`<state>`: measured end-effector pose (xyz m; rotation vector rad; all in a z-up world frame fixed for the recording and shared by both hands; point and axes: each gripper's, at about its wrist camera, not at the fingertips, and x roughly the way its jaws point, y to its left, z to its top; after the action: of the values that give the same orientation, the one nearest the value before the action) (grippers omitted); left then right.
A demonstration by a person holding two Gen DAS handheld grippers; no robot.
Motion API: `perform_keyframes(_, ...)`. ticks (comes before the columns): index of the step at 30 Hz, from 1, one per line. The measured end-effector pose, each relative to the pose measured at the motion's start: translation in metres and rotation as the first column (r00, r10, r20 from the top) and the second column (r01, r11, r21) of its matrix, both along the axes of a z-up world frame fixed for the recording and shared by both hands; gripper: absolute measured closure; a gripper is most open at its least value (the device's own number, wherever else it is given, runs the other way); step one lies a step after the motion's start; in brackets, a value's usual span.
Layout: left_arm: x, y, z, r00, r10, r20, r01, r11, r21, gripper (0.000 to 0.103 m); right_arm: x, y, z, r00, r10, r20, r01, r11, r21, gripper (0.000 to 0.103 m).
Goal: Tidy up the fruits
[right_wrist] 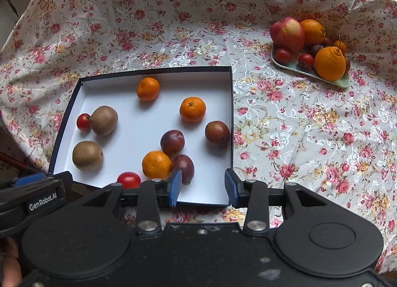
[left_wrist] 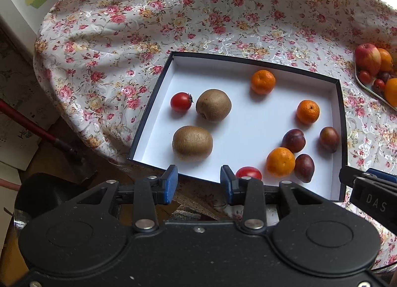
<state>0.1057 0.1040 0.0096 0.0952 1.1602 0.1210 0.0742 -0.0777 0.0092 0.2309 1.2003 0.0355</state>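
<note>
A shallow white box with a dark rim [left_wrist: 253,60] [right_wrist: 158,70] lies on the floral tablecloth. Inside it sit two kiwis [left_wrist: 213,105] [right_wrist: 103,120], two red tomatoes [left_wrist: 181,102] [right_wrist: 83,121], three mandarins [left_wrist: 263,82] [right_wrist: 192,109] and three dark plums [left_wrist: 293,140] [right_wrist: 217,134]. My left gripper [left_wrist: 199,180] hovers open at the box's near edge, empty. My right gripper [right_wrist: 203,184] is open over the box's near right corner, holding nothing. Each gripper shows at the edge of the other's view.
A pale green plate [right_wrist: 343,81] [left_wrist: 364,84] at the far right carries an apple [right_wrist: 287,34], oranges, small tomatoes and plums. The cloth drapes off the table at the left, where a red-handled tool [left_wrist: 29,125] leans.
</note>
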Motion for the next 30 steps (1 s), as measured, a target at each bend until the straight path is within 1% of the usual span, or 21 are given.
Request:
perform_keyframes(7,-0.020,0.005,0.003,0.999,-0.027,0.032,0.027,1.000,-0.002,0.057,-0.025,0.003,0.002,1.000,0.011,0.010,-0.011,1.000,-0.009,0.061)
perform_keyframes(9,-0.023,0.006,0.001,0.999,-0.029,0.035,0.029,1.000,-0.001,0.057,-0.032,0.004,0.002,1.000,0.017,0.016,-0.016,1.000,-0.024,0.061)
perform_keyframes(13,-0.030,0.008,0.000,0.999,-0.029,0.033,0.030,0.999,-0.019,0.057,-0.045,0.005,0.004,0.999,0.022,0.029,-0.022,1.000,-0.021,0.061)
perform_keyframes(15,-0.035,0.007,0.001,0.998,-0.039,0.051,0.040,0.999,-0.028,0.057,-0.049,0.005,0.006,0.999,0.022,0.041,-0.021,0.999,-0.030,0.061)
perform_keyframes(19,-0.044,0.002,0.000,0.993,-0.072,0.091,0.074,0.997,-0.017,0.057,-0.055,0.003,0.009,0.997,0.021,0.079,-0.017,0.999,-0.052,0.061)
perform_keyframes(23,-0.048,-0.003,-0.001,0.988,-0.102,0.114,0.104,0.995,-0.008,0.057,-0.056,-0.001,0.010,0.995,0.008,0.101,-0.003,0.999,-0.045,0.061)
perform_keyframes(26,-0.050,-0.003,-0.002,0.987,-0.100,0.126,0.101,0.995,-0.004,0.057,-0.056,0.000,0.009,0.994,0.002,0.106,0.003,0.998,-0.055,0.061)
perform_keyframes(30,-0.047,0.002,-0.006,0.992,-0.067,0.110,0.069,0.997,-0.019,0.057,-0.055,0.002,0.005,0.996,0.008,0.090,-0.003,0.998,-0.059,0.061)
